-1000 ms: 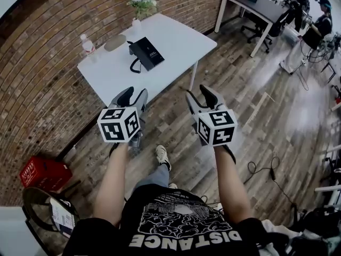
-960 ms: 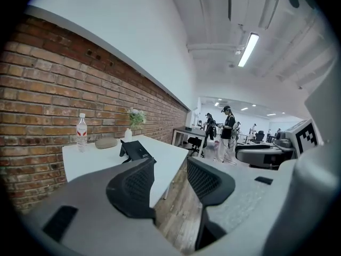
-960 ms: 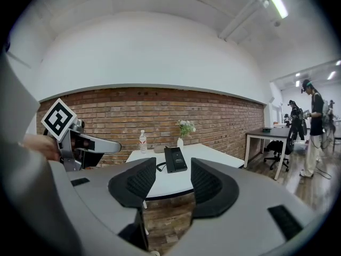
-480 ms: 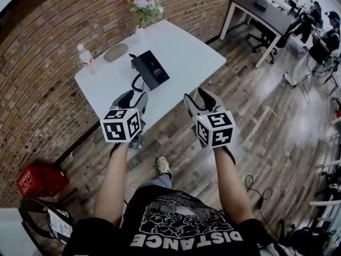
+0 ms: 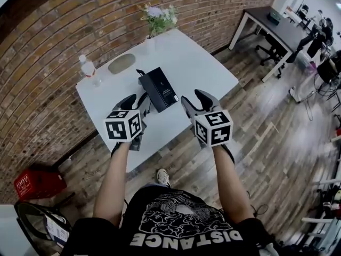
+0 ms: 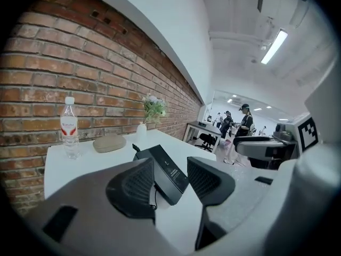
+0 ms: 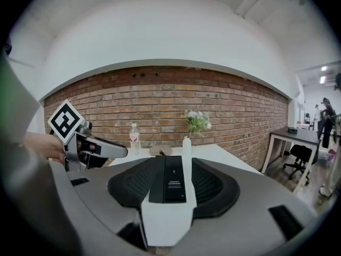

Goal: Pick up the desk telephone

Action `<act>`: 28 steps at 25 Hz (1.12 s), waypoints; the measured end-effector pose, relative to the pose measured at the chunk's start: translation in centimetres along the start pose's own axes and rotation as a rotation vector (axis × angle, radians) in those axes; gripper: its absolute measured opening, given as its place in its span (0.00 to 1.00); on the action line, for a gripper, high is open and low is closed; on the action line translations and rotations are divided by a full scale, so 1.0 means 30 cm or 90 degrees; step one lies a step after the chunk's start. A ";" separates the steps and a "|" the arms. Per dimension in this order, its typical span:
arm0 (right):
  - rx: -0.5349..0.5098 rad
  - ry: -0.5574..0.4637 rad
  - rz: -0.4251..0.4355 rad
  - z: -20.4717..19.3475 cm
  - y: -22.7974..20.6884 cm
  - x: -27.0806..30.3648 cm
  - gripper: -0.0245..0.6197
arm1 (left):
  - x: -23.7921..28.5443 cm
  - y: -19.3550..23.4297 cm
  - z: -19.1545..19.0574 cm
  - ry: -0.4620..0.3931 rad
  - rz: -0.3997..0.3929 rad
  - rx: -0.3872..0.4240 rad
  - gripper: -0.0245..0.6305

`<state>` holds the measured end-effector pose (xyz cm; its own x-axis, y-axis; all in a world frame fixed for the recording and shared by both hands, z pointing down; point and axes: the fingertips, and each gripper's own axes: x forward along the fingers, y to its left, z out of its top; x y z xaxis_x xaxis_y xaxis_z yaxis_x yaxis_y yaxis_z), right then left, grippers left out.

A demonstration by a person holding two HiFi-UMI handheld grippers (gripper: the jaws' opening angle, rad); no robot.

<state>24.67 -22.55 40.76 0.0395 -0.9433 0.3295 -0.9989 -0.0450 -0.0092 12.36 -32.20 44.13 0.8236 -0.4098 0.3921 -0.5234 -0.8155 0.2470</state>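
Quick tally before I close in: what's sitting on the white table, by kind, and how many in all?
Desk telephone: 1
Water bottle: 1
Vase of flowers: 1
Flat tan oval object: 1
Total: 4, all on the white table

Table point(image 5: 197, 68) stood against brick wall point(image 5: 48, 31). On it: desk telephone point(image 5: 160, 88) sat mid-table; bottle point(image 5: 88, 69) at far-left corner, flat pad point(image 5: 121, 63) just right of it, flower vase point(image 5: 159, 21) further right at far edge. Left gripper point(image 5: 136, 98) and right gripper point(image 5: 194, 96) hung over near side, telephone ahead between them, untouched. Crate point(image 5: 38, 183) lay on floor left of table; second desk point(image 5: 274, 28) stood far right.
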 end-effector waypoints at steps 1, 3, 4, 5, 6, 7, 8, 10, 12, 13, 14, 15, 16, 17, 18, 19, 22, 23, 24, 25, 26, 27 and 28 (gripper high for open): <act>0.000 0.005 0.007 0.003 -0.004 0.029 0.34 | 0.020 0.016 0.002 0.003 -0.002 -0.007 0.31; -0.001 0.018 0.023 0.006 -0.008 0.081 0.34 | 0.053 0.047 0.004 0.007 -0.004 -0.026 0.31; -0.002 0.024 0.031 0.006 -0.009 0.105 0.35 | 0.068 0.062 0.004 0.009 -0.006 -0.037 0.31; -0.004 0.031 0.039 0.004 -0.008 0.127 0.35 | 0.082 0.075 0.002 0.011 -0.008 -0.048 0.32; -0.006 0.038 0.047 0.000 -0.008 0.147 0.35 | 0.095 0.087 -0.002 0.014 -0.011 -0.058 0.34; -0.007 0.045 0.056 -0.006 -0.008 0.165 0.35 | 0.108 0.095 -0.007 0.018 -0.013 -0.066 0.34; -0.005 0.052 0.065 -0.013 -0.009 0.183 0.35 | 0.121 0.102 -0.015 0.022 -0.016 -0.072 0.34; 0.003 0.066 0.086 -0.027 -0.015 0.217 0.35 | 0.149 0.110 -0.033 0.030 -0.023 -0.084 0.34; 0.024 0.083 0.119 -0.044 -0.019 0.250 0.35 | 0.176 0.120 -0.053 0.041 -0.030 -0.101 0.34; 0.037 0.091 0.138 -0.054 -0.023 0.265 0.35 | 0.190 0.126 -0.065 0.047 -0.032 -0.111 0.34; 0.048 0.097 0.154 -0.063 -0.030 0.280 0.35 | 0.205 0.132 -0.078 0.053 -0.035 -0.121 0.34; 0.055 0.104 0.167 -0.074 -0.039 0.297 0.35 | 0.221 0.137 -0.092 0.060 -0.036 -0.132 0.34; 0.058 0.111 0.177 -0.087 -0.051 0.315 0.35 | 0.236 0.143 -0.106 0.065 -0.038 -0.142 0.34; 0.059 0.120 0.187 -0.101 -0.062 0.333 0.35 | 0.252 0.148 -0.120 0.070 -0.039 -0.153 0.34; 0.059 0.129 0.199 -0.116 -0.074 0.352 0.35 | 0.268 0.153 -0.134 0.075 -0.041 -0.164 0.34; 0.057 0.138 0.212 -0.131 -0.085 0.371 0.36 | 0.284 0.156 -0.147 0.078 -0.042 -0.174 0.34; 0.058 0.167 0.263 -0.172 -0.108 0.423 0.38 | 0.325 0.163 -0.175 0.082 -0.042 -0.202 0.34; 0.059 0.177 0.282 -0.186 -0.112 0.442 0.39 | 0.337 0.166 -0.181 0.081 -0.041 -0.211 0.34; 0.059 0.188 0.301 -0.199 -0.116 0.462 0.39 | 0.351 0.171 -0.186 0.081 -0.039 -0.220 0.34; 0.057 0.199 0.320 -0.212 -0.119 0.484 0.40 | 0.366 0.177 -0.191 0.082 -0.036 -0.229 0.34; 0.054 0.211 0.338 -0.226 -0.119 0.506 0.41 | 0.380 0.184 -0.199 0.084 -0.031 -0.238 0.34; 0.052 0.223 0.358 -0.240 -0.116 0.527 0.41 | 0.392 0.192 -0.210 0.088 -0.026 -0.249 0.34; 0.052 0.234 0.379 -0.254 -0.111 0.548 0.42 | 0.403 0.201 -0.223 0.091 -0.020 -0.260 0.36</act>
<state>28.45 -35.39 53.38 -0.5380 -0.6443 0.5435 -0.8429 0.4058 -0.3534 17.71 -39.33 56.27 0.8168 -0.3040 0.4903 -0.5662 -0.5855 0.5801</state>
